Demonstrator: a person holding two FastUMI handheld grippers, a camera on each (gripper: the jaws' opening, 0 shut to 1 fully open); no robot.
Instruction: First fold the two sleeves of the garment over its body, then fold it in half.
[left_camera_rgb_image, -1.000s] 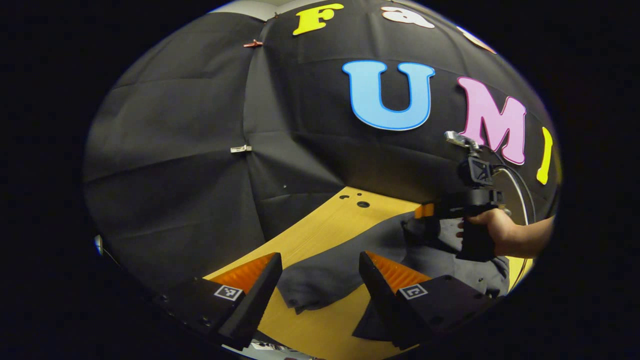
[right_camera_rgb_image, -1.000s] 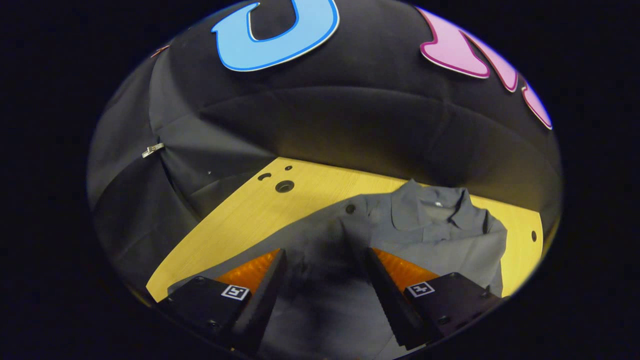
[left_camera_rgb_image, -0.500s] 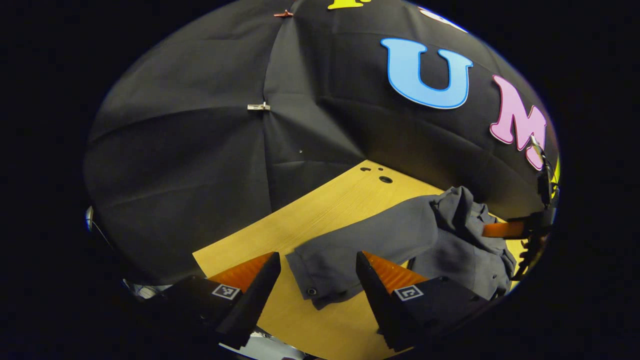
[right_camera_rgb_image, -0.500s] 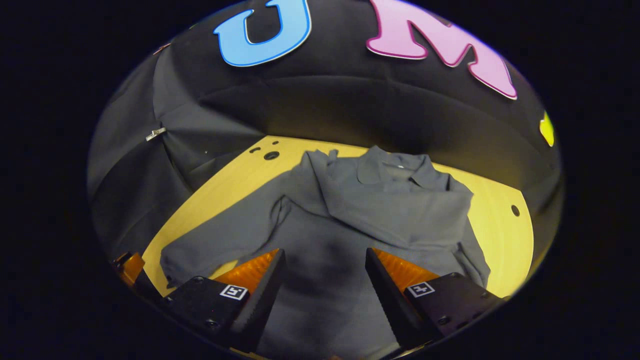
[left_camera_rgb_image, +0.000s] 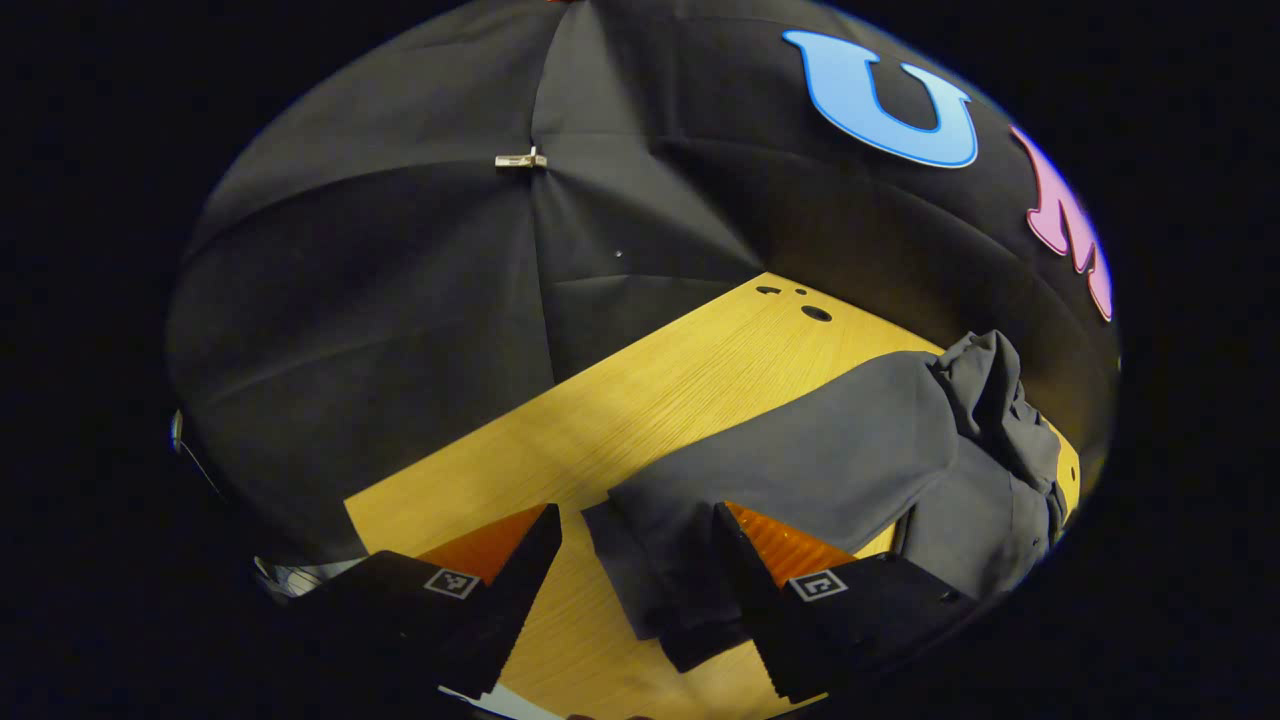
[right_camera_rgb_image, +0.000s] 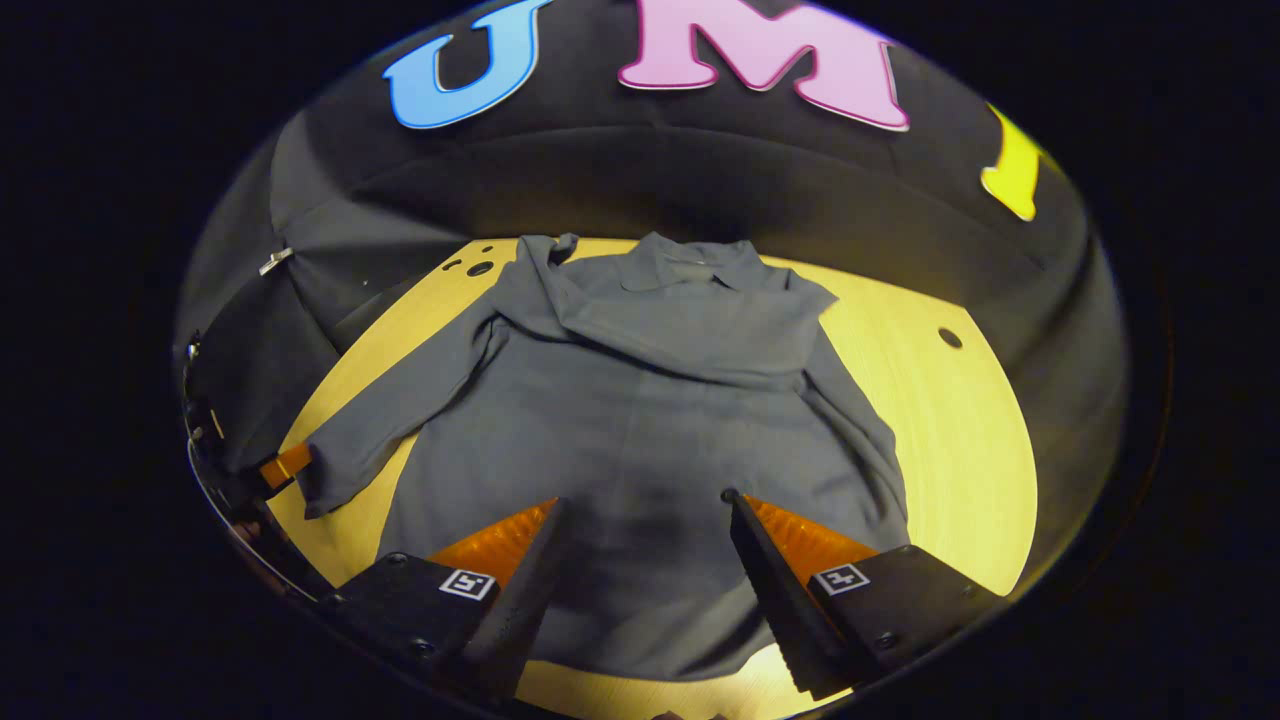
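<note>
One yellow wooden table (right_camera_rgb_image: 960, 420), black-draped booth.

Both grippers' fingers (left_camera_rgb_image: 745, 560) (right_camera_rgb_image: 760, 560): wedge-shaped w/ ribbed inner faces, blocky bases w/ square tag markers & screws.

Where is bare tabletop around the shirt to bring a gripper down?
Widest bare wood: right of the shirt, out to the table edge. Another strip lies between the outstretched sleeve and the booth wall, near the table holes. It is crowded by the sleeve cuff, where the left gripper hovers open.
</note>
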